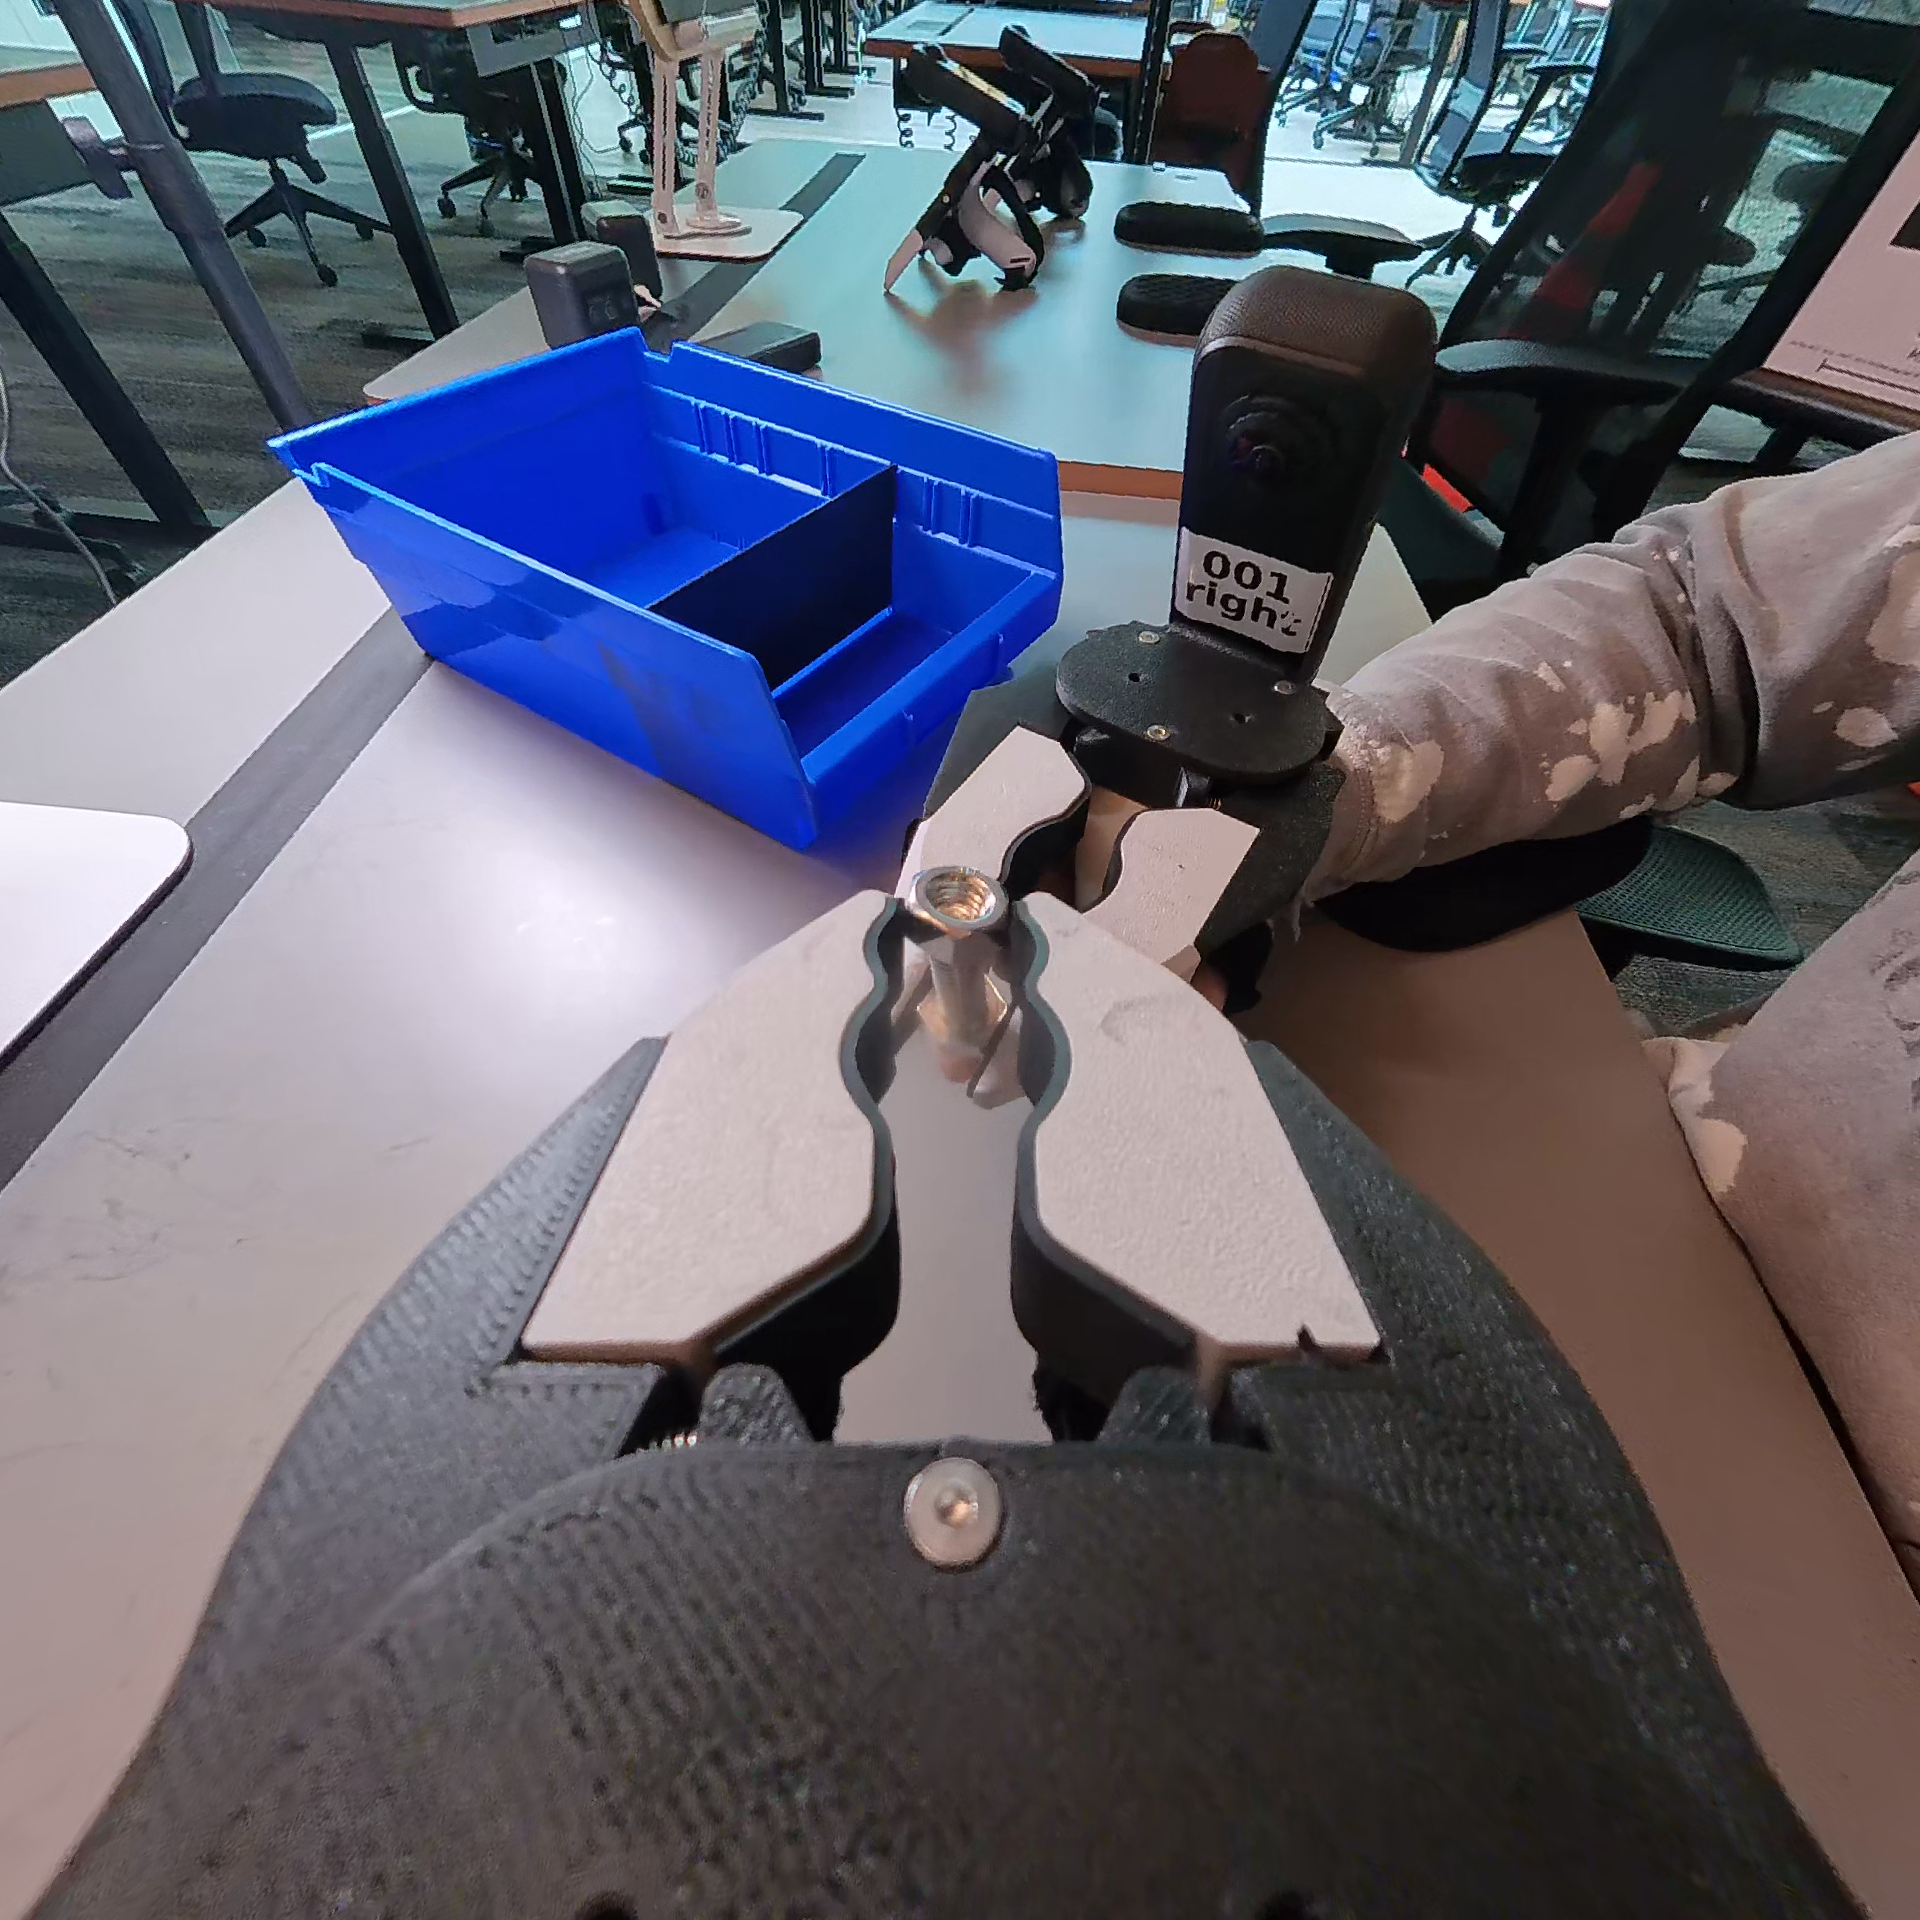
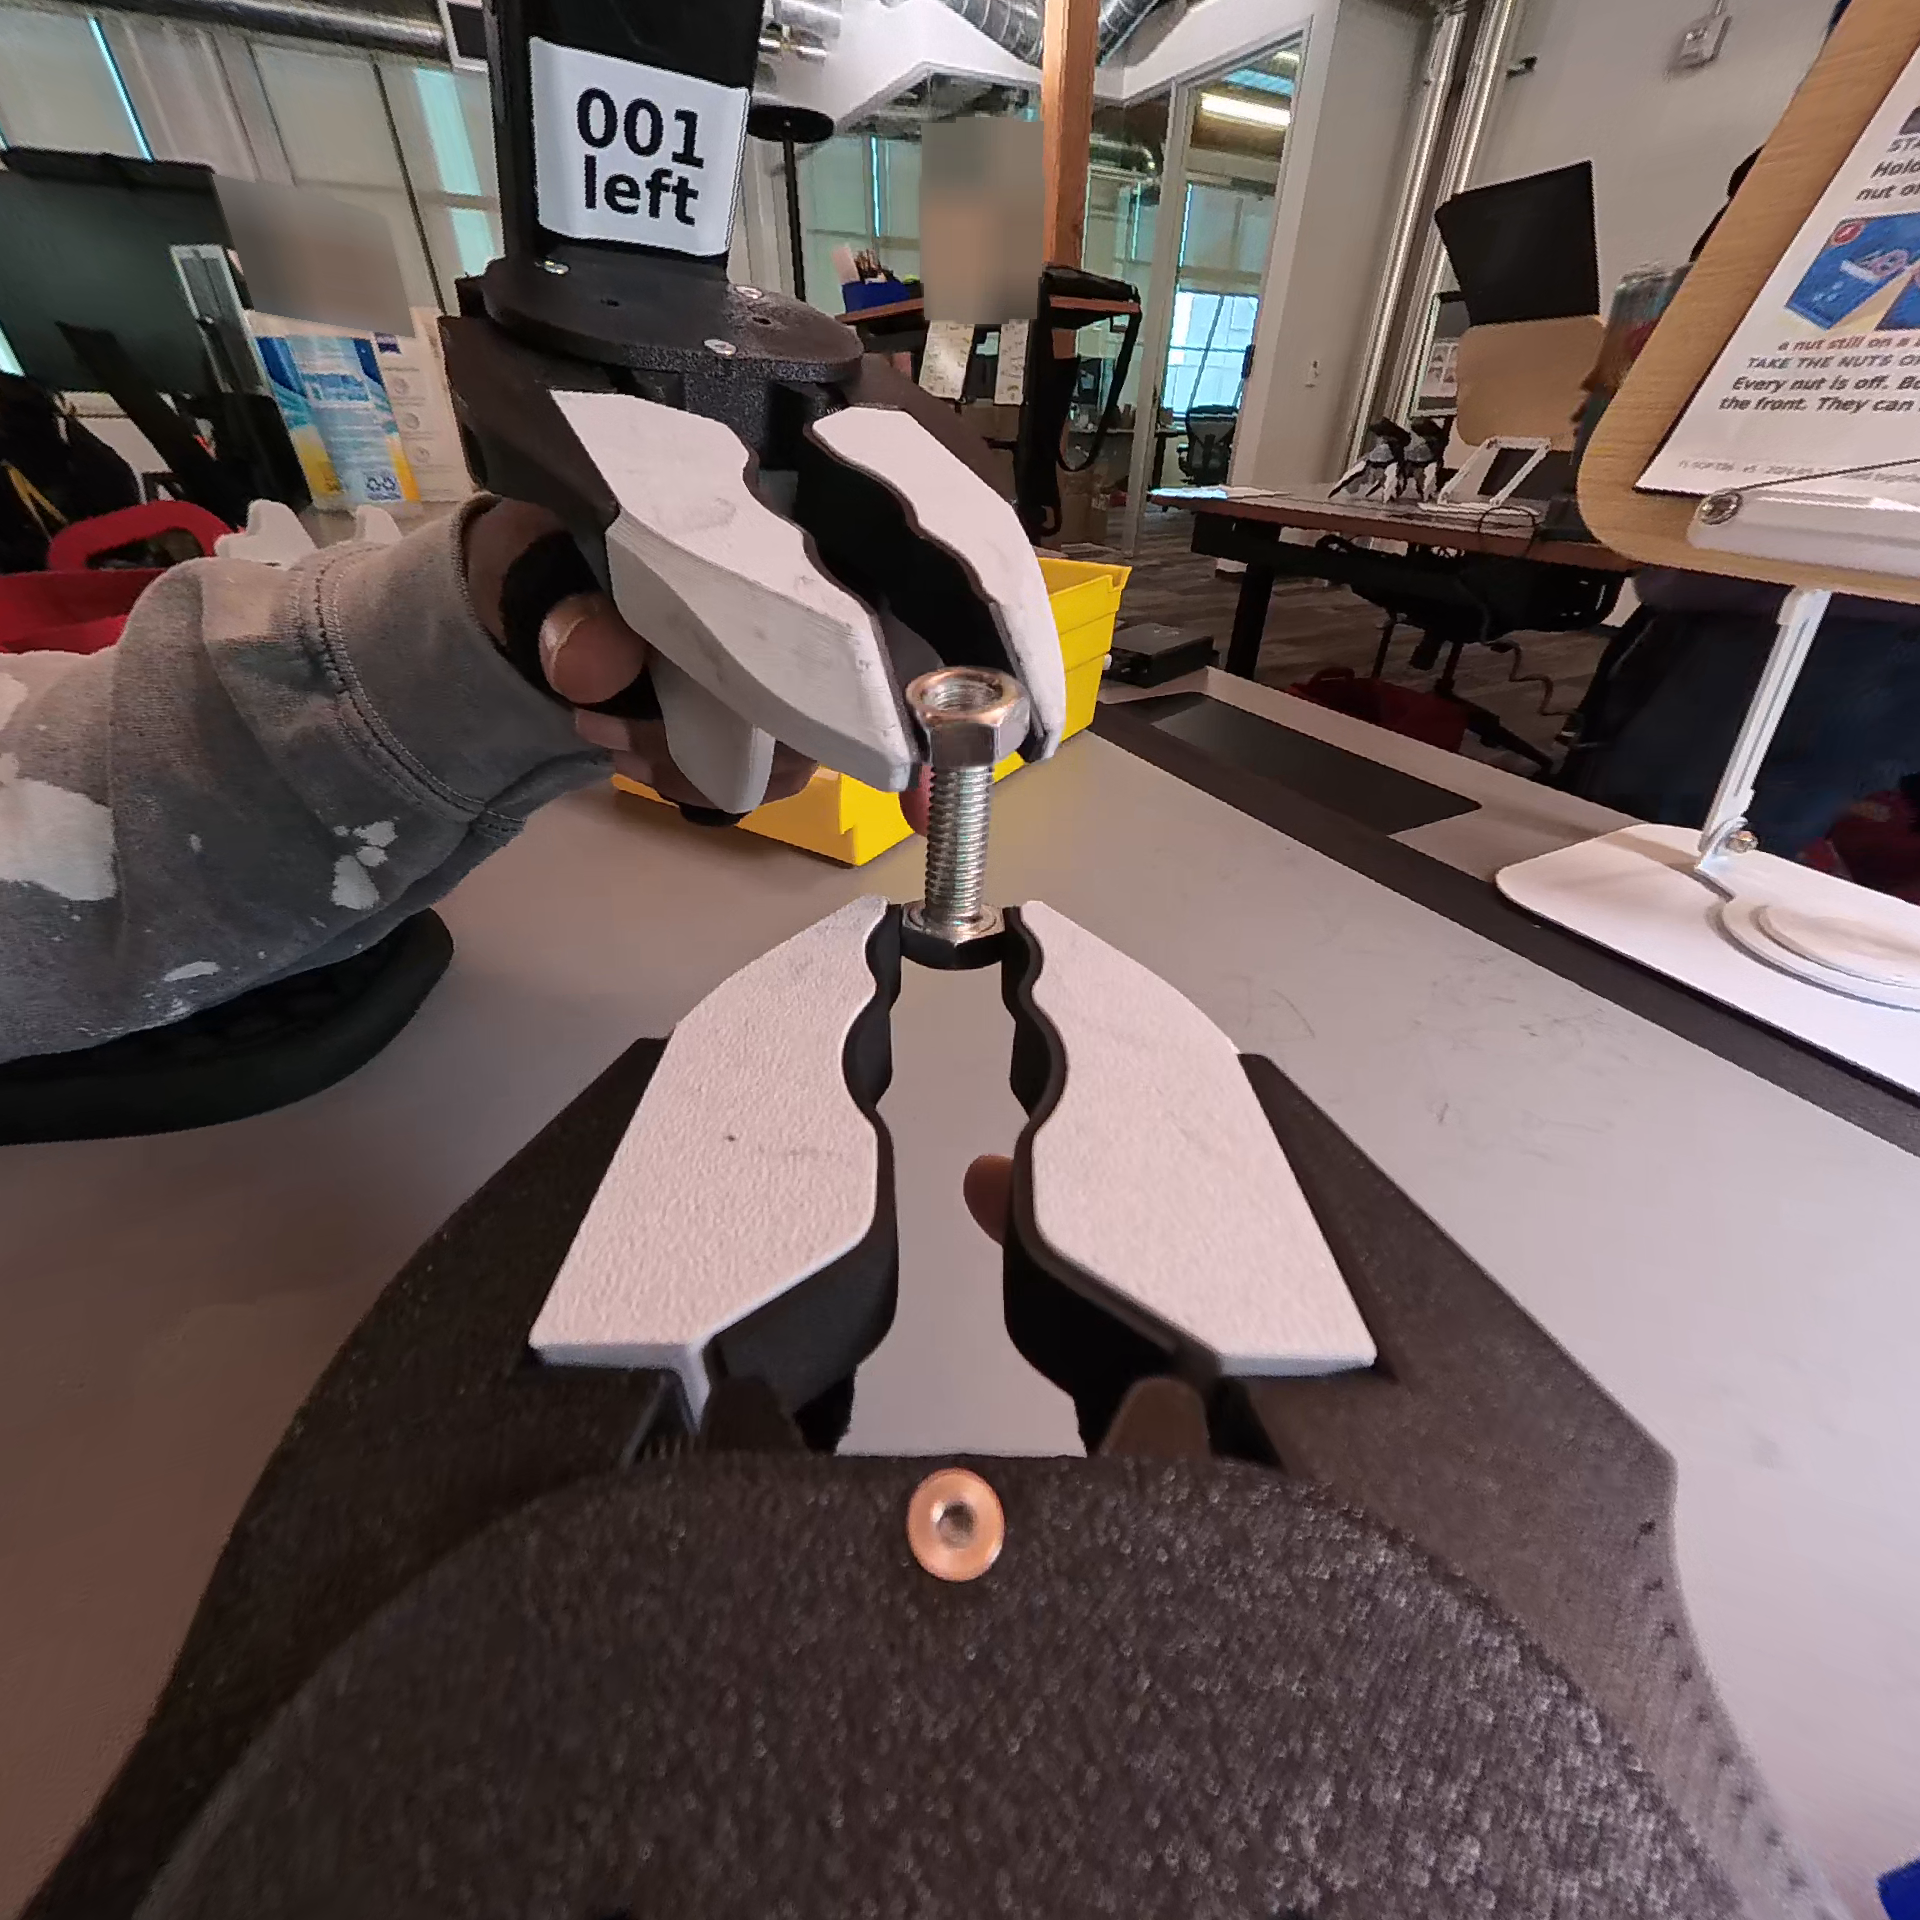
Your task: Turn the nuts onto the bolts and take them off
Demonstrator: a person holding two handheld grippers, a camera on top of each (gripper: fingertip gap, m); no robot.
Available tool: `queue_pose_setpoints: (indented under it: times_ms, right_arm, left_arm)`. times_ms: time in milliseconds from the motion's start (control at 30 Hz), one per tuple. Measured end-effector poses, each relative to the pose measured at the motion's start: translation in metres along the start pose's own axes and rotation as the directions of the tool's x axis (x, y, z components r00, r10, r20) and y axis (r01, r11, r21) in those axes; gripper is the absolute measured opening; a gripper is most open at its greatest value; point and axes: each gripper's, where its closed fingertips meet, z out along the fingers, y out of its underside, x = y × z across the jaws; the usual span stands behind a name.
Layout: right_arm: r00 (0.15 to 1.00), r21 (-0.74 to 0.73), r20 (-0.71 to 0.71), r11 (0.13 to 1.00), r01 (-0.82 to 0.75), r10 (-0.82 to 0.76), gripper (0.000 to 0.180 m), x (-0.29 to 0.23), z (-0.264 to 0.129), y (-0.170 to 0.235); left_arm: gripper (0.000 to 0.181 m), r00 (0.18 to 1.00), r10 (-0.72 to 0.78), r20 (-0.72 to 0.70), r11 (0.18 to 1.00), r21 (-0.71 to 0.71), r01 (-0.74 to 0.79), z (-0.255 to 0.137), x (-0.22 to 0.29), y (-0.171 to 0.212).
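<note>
A silver nut [image 1: 954, 902] sits on the end of a threaded bolt [image 1: 948, 1000]. My left gripper [image 1: 954, 912] is shut on the nut at its fingertips. In the right wrist view the bolt [image 2: 961, 847] stands upright above the table. Its nut [image 2: 966, 709] is at the top, between the left gripper's tips [image 2: 971, 722]. My right gripper [image 2: 951, 933] is shut on the bolt's dark hex head at the bottom. In the left wrist view the right gripper's fingers [image 1: 997, 816] reach in from the upper right, and their tips are hidden under my left fingers.
A blue bin [image 1: 623, 675] with a dark divider stands on the grey table [image 1: 364, 1039] behind the grippers. A yellow bin [image 2: 1086, 608] sits behind the left gripper. A white stand [image 2: 1662, 914] holding an instruction sheet is at right. Sleeved arms [image 1: 1558, 665] rest on black pads. Only a small space, under 4 cm, lies between the two pairs of fingers.
</note>
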Motion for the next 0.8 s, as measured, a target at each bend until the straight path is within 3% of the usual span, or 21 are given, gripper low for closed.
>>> queue_pose_setpoints:
  times_ms: [433,800]
  right_arm:
    - [1.000,0.007,-0.010,1.000,-0.003,0.003,0.018,0.003,-0.001,-0.001]
    - [1.000,0.093,0.003,0.996,0.004,-0.005,0.018,0.000,-0.006,-0.015]
  left_arm:
    - [0.019,1.000,-0.017,0.006,0.998,0.056,0.017,-0.003,-0.004,-0.005]
    - [0.019,0.976,-0.155,-0.151,0.967,0.179,0.182,-0.003,0.005,-0.017]
